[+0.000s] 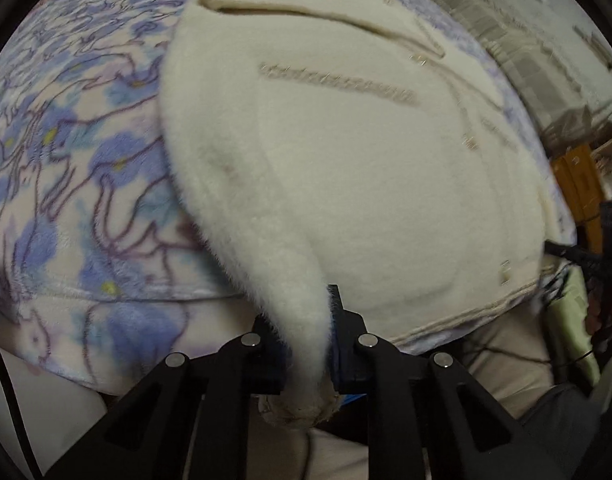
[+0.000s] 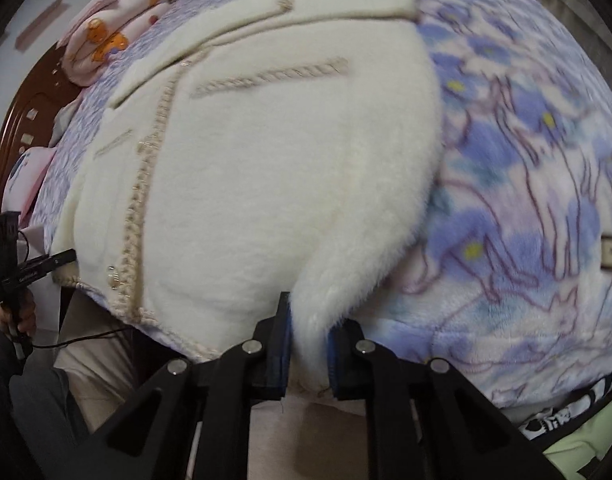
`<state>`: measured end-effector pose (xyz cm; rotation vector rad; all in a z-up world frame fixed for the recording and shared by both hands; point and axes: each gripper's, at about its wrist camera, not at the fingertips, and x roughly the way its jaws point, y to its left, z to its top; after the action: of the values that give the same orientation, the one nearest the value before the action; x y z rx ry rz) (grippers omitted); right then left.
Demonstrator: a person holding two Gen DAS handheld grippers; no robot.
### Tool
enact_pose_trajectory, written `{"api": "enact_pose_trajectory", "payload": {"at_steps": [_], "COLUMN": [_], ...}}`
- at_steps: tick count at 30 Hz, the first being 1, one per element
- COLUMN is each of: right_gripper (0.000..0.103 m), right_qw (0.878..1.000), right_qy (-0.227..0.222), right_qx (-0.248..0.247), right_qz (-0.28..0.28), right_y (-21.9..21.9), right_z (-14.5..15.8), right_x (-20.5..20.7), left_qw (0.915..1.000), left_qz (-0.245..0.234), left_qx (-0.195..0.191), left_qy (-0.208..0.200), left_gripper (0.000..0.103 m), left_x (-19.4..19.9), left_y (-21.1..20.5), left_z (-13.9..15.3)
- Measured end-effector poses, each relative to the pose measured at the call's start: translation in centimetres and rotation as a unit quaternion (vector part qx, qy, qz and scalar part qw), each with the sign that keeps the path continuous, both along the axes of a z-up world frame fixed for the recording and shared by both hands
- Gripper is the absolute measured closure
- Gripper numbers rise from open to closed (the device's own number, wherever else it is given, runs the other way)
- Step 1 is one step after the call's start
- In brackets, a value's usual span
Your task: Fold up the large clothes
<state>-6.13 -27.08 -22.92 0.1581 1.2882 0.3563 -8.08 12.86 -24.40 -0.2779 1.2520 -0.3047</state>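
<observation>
Fuzzy cream fleece coat (image 1: pixel 346 184) (braided trim) on plush floral blanket (image 1: pixel 77 184); matt black plastic jaws.

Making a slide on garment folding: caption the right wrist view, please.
Right gripper jaws pinch the cream fleece jacket's hem corner over a floral blanket.

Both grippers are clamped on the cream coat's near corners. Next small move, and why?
Probably lift both corners together and carry them away from you, toward the collar. The left gripper and right gripper each pinch a near corner of the cream coat, whose body lies flat on the floral blanket, ready for a lengthwise fold.
</observation>
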Motion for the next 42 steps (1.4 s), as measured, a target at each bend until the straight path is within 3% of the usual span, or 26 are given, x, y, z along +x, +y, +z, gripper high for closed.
{"api": "enact_pose_trajectory", "payload": {"at_steps": [3, 6, 12, 17, 20, 23, 24, 26, 28, 30, 32, 42], "right_gripper": [0.090, 0.090, 0.090, 0.090, 0.086, 0.073, 0.063, 0.051, 0.051, 0.051, 0.051, 0.051], "right_qw": [0.999, 0.993, 0.972, 0.956, 0.947, 0.952, 0.955, 0.963, 0.966, 0.966, 0.970, 0.982], "right_qy": [-0.013, -0.045, -0.113, -0.150, -0.133, -0.109, -0.106, -0.105, -0.090, -0.073, -0.063, -0.055], "right_qx": [0.038, 0.105, 0.199, 0.214, 0.217, 0.198, 0.186, 0.140, 0.128, 0.123, 0.106, 0.068], "right_qz": [0.003, -0.002, -0.062, -0.137, -0.194, -0.205, -0.203, -0.205, -0.207, -0.215, -0.211, -0.166], "right_y": [-0.1, -0.5, -2.1, -4.6, -6.3, -6.5, -6.2, -5.9, -6.1, -6.6, -6.9, -5.8], "right_z": [2.1, 5.5, 12.1, 15.2, 14.5, 12.3, 11.4, 9.7, 7.9, 6.0, 4.6, 0.9], "right_x": [1.0, 2.5, 9.5, 18.5, 23.8, 28.3, 29.2, 30.7, 31.8, 32.6, 33.2, 37.5], "left_qw": [0.9955, 0.9822, 0.9634, 0.9583, 0.9582, 0.9604, 0.9632, 0.9742, 0.9819, 0.9858, 0.9869, 0.9901], "left_qz": [0.031, 0.064, 0.121, 0.173, 0.205, 0.210, 0.200, 0.188, 0.179, 0.164, 0.157, 0.119], "left_qx": [-0.087, -0.167, -0.210, -0.189, -0.164, -0.162, -0.165, -0.120, -0.058, -0.024, -0.006, 0.048], "left_qy": [-0.020, -0.058, -0.113, -0.127, -0.114, -0.087, -0.071, -0.031, -0.026, -0.030, -0.036, -0.058], "left_gripper": [0.091, 0.092, 0.092, 0.091, 0.087, 0.078, 0.072, 0.062, 0.057, 0.049, 0.041, 0.041], "left_x": [0.7, 2.7, 9.9, 18.5, 24.5, 29.1, 30.8, 33.6, 35.0, 36.0, 36.7, 38.2], "left_y": [1.1, 2.0, 4.2, 7.9, 9.6, 9.9, 9.8, 8.6, 7.4, 6.7, 6.6, 8.2], "left_z": [2.7, 6.0, 11.3, 13.0, 12.4, 10.9, 10.0, 7.7, 6.5, 5.6, 5.1, 3.5]}}
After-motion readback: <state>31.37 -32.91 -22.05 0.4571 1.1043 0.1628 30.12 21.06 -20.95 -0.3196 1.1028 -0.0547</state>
